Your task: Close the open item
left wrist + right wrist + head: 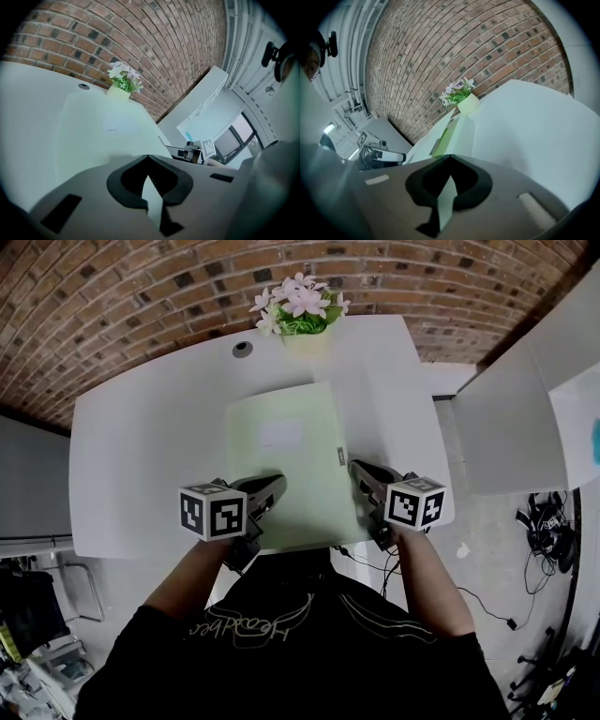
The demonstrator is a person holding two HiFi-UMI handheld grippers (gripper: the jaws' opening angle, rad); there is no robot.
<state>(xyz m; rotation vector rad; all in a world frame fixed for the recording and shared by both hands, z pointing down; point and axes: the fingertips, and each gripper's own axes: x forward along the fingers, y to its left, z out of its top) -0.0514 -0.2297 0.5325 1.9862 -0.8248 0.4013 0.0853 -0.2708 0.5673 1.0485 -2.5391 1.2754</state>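
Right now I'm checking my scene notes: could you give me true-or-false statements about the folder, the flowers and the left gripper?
The folder lies on the white table. True.
The folder is red. False: it is pale green.
The flowers stand at the table's near edge. False: they stand at the far edge, by the brick wall.
The left gripper is at the folder's near left corner. True.
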